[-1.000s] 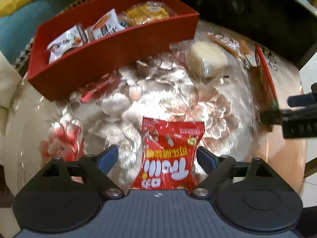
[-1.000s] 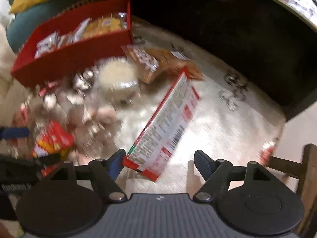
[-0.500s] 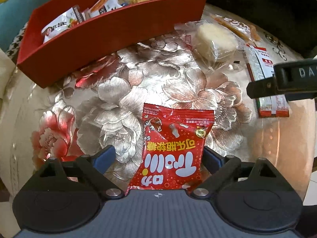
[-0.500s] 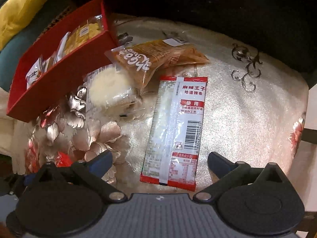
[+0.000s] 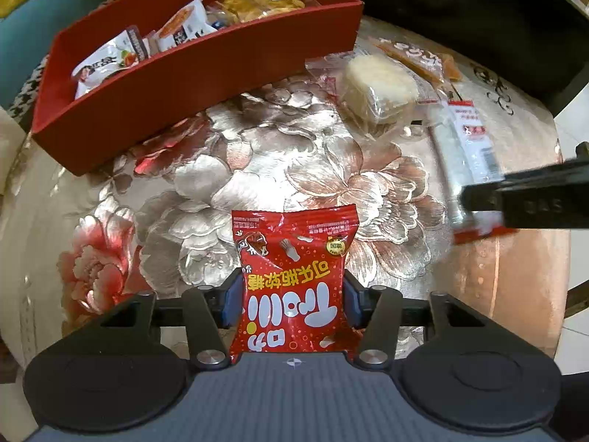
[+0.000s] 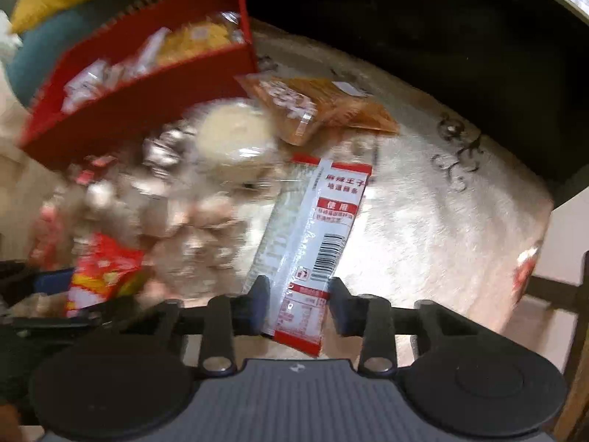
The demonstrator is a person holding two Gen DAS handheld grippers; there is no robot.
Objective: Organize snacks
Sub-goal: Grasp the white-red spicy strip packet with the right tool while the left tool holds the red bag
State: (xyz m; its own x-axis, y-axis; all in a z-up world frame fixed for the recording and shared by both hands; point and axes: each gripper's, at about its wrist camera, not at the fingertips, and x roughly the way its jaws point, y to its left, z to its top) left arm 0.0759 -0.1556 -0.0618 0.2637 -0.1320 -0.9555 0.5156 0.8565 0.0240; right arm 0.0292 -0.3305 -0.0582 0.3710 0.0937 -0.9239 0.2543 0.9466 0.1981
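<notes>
left claw clamped, right claw clamped, both angled downward

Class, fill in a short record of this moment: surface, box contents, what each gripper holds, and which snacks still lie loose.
surface: table with a floral cloth
box: red box at the far left, several snack packs already inside
left gripper: jaws just closed, shut on the red candy bag
right gripper: jaws just closed, shut on the long white packet
loose snacks: wrapped pastry; orange packet behind it
</notes>
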